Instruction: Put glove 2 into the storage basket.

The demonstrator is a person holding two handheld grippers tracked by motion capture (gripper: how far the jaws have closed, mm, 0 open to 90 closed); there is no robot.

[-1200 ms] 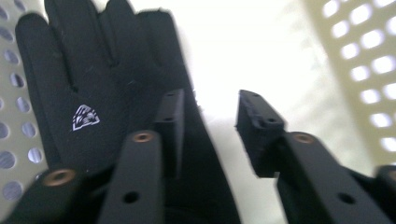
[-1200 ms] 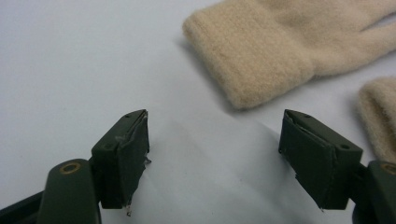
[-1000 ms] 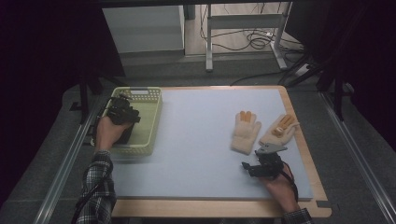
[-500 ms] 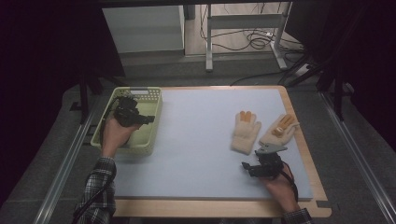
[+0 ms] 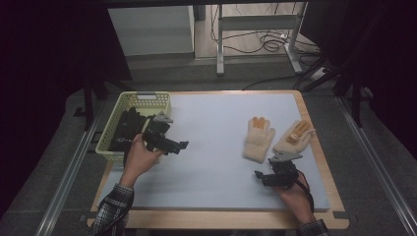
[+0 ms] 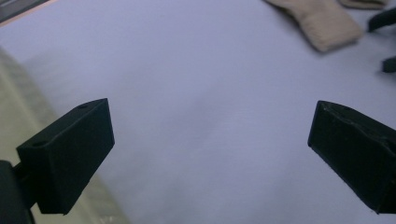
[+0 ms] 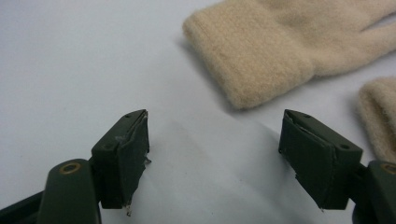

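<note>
Currently my left tool [image 5: 183, 145] had just been opening, nothing between the jaws, beside the basket [image 5: 114, 142]. Right tool [image 5: 259, 177] sat spread just short of the near glove's [image 5: 258, 139] cuff on the bench [image 5: 211, 123]. Risk: jaws graze fabric, shoving it away.

Metal frame legs [image 5: 220, 44], cables [image 5: 268, 43] behind table.

High view: above near table edge, facing forward and down over whole table [image 5: 211, 147]. Gripper views: close, low over table surface, looking along own jaws. All share cream glove [image 5: 258, 139] [image 6: 322, 23] [image 7: 261, 51].
</note>
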